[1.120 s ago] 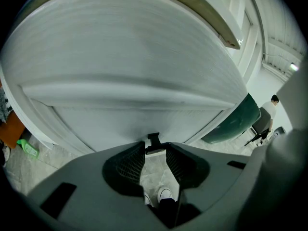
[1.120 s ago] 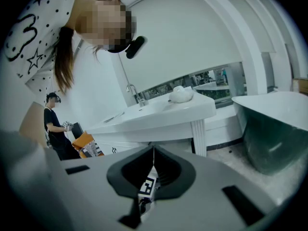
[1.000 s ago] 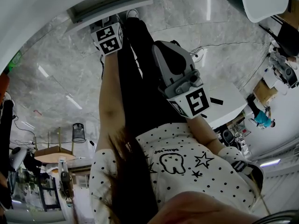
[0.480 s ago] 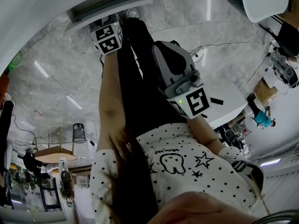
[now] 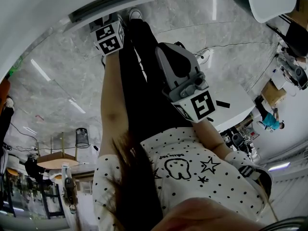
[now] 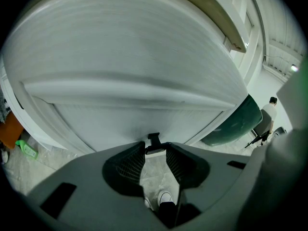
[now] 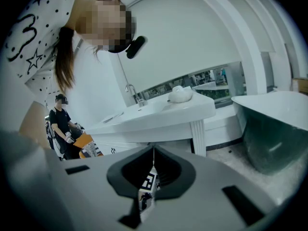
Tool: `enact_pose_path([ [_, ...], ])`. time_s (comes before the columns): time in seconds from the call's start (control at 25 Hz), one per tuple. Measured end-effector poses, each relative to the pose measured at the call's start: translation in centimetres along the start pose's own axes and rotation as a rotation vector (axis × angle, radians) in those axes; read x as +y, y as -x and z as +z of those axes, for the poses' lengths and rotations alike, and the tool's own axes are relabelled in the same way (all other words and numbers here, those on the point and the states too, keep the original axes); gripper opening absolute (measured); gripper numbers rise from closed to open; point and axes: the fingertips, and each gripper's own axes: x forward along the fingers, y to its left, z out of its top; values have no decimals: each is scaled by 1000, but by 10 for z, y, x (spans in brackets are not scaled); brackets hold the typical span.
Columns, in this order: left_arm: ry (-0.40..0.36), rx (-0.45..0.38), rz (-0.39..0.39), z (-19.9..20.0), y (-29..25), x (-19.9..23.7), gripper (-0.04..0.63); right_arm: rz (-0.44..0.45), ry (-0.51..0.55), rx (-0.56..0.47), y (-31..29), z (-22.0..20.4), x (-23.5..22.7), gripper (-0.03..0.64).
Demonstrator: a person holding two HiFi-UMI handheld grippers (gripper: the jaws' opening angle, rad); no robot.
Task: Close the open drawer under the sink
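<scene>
A dotted shirt [image 5: 187, 170] and black trousers [image 5: 142, 85] fill the near part of the head view, above a grey marble floor [image 5: 57, 76]. The right tool [image 7: 154, 150] hangs beside the trousers, clenched on nothing, its two pads meeting in a thin line; through the slit below them shows the marker cube [image 5: 108, 36] of the other tool. The left tool [image 6: 155, 150] reaches forward and down past white shoes [image 6: 166, 196] to the drawer [image 6: 130, 61], whose white front fills that tool's view. Its jaws stand apart, released, with the tips at the lower edge of the drawer front and a small black fitting [image 6: 153, 139] between them; whether the tips press on it I cannot tell. In the head view the drawer lies at the top, just beyond the left tool's cube, with a dark strip running along it. Farther off, the right gripper view shows a white sink surface [image 7: 192, 112] with a tap [image 7: 131, 91], a green tub [image 7: 274, 134] to the right, and a person in black [image 7: 60, 124] standing at the left.
</scene>
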Motion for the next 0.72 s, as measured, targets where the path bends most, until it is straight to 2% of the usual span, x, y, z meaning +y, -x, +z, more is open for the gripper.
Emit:
enact_pose_path([
  [0.72,9,-2,-6,10,-4,5,135,0,-6,6,-1,-3,2,15],
])
